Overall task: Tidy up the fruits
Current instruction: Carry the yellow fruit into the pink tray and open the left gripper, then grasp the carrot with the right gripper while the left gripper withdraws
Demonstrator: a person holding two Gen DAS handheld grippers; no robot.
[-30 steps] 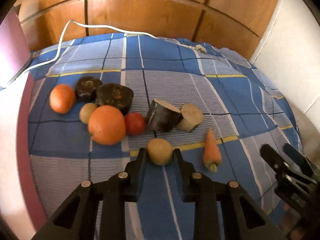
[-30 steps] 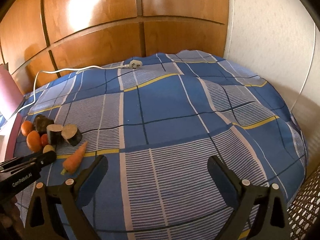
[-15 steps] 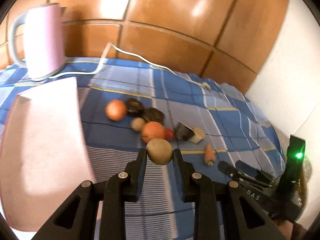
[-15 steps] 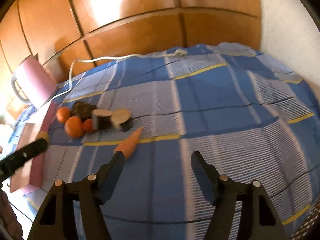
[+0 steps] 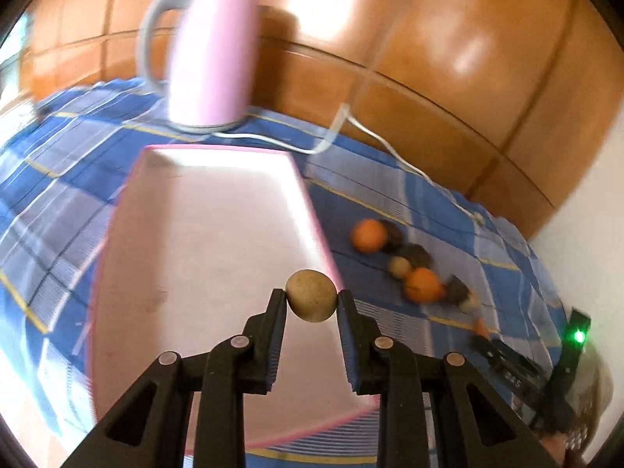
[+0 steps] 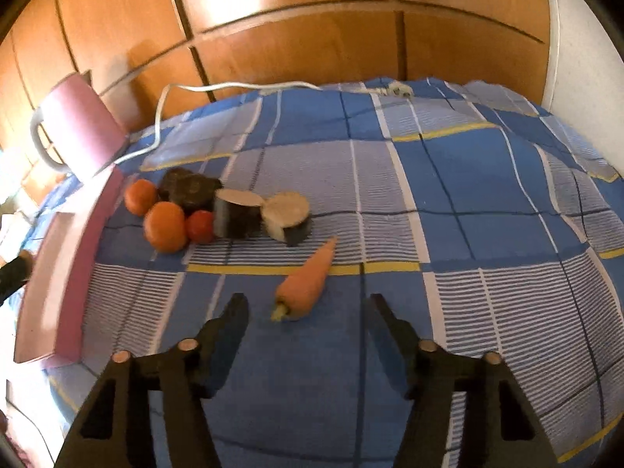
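Observation:
My left gripper [image 5: 311, 301] is shut on a small tan round fruit [image 5: 311, 290] and holds it in the air above the right edge of a pink tray [image 5: 202, 257]. In the right wrist view an orange carrot [image 6: 308, 277] lies on the blue checked cloth, thick end toward me. My right gripper [image 6: 307, 303] hangs over it with its jaws closing. The carrot's thick end sits in the gap and the pads stand clear of it. Beyond lie two oranges [image 6: 164, 226], a red fruit [image 6: 199, 226] and dark cut pieces [image 6: 238, 214].
A pink kettle [image 5: 210, 58] with a white cord [image 5: 390, 148] stands behind the tray, against a wooden panel wall. The pink tray [image 6: 66, 273] lies left of the fruit pile. The blue checked cloth [image 6: 468, 195] stretches to the right. A white wall borders the far right.
My left gripper lifted the tan fruit off the cloth and carried it left, over the pink tray. My right gripper swung left to the carrot, and its jaws narrowed.

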